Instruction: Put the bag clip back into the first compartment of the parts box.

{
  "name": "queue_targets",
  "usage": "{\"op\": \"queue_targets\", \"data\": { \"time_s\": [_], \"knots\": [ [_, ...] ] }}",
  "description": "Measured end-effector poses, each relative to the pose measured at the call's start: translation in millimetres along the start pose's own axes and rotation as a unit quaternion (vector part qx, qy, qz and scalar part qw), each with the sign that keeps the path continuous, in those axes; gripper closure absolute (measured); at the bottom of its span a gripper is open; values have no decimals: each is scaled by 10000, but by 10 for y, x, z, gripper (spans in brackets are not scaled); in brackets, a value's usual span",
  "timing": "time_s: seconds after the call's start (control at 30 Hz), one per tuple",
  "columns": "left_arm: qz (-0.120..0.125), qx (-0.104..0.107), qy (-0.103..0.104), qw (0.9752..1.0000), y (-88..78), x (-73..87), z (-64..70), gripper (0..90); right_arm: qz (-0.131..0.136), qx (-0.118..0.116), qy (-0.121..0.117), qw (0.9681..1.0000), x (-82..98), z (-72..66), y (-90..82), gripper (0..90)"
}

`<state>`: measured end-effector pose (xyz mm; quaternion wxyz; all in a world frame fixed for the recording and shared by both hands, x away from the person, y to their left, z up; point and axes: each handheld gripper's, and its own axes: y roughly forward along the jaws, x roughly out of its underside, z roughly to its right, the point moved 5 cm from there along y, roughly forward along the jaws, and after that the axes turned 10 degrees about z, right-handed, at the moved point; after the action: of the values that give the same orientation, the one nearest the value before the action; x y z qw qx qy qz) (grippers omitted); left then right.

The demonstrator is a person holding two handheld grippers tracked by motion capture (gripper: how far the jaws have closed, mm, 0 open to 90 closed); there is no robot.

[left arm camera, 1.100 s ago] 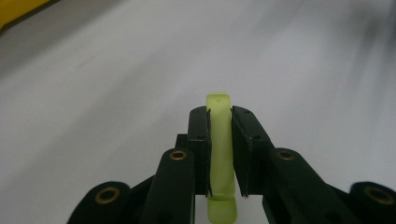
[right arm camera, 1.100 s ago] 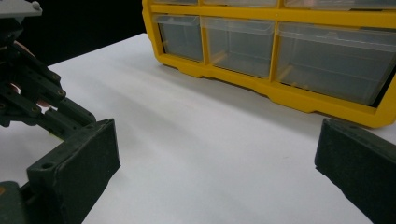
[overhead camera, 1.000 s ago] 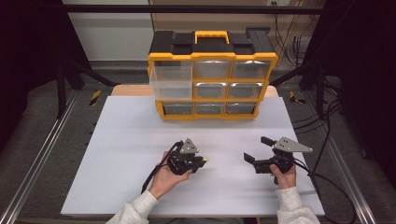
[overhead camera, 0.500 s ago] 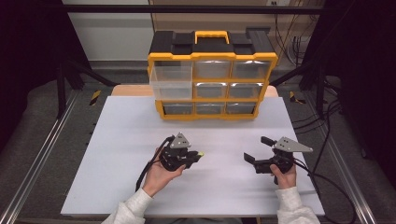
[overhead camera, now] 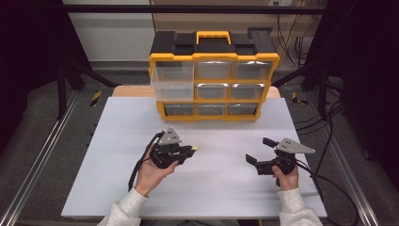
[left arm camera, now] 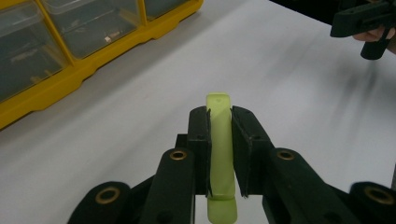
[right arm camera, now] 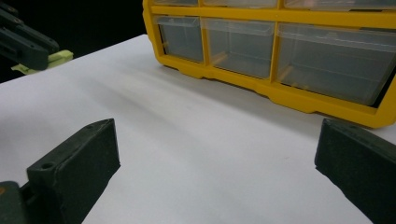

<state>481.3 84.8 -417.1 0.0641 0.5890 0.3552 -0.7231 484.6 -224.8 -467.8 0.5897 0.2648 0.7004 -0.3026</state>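
Note:
My left gripper (overhead camera: pixel 188 151) is shut on a small pale-green bar (left arm camera: pixel 219 154), which sticks out past the jaw tips and points right, a little above the white table (overhead camera: pixel 117 188). The same green bar (overhead camera: pixel 193 149) peeks out at the gripper's end in the high view and as a green tip (right arm camera: pixel 56 58) at the far left of the right gripper view. My right gripper (overhead camera: pixel 259 150) is held low over the table at the right, jaws wide apart with nothing between them. A yellow-and-black drawer organiser (overhead camera: pixel 214 80) stands at the table's far edge; its top-left clear drawer (overhead camera: pixel 172 83) is pulled out.
The organiser's other clear drawers (right arm camera: pixel 238 44) are pushed in. Black frame posts and cables flank the table on both sides. Bare white tabletop lies between the two grippers and the organiser.
My left gripper has shifted left and slightly away from me with the green bar held in it. The right gripper has stayed put.

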Motion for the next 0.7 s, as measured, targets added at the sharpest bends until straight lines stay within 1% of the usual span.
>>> {"op": "queue_targets", "data": {
  "time_s": [0.33,0.7],
  "knots": [
    [242,-113,-83,9996,-214,-117,-91,775,5,-4,14,10000,0,-1,0,5],
    [481,-261,-180,9983,-430,-220,-200,775,-12,40,10,10000,6,5,6,5]
  ]
}}
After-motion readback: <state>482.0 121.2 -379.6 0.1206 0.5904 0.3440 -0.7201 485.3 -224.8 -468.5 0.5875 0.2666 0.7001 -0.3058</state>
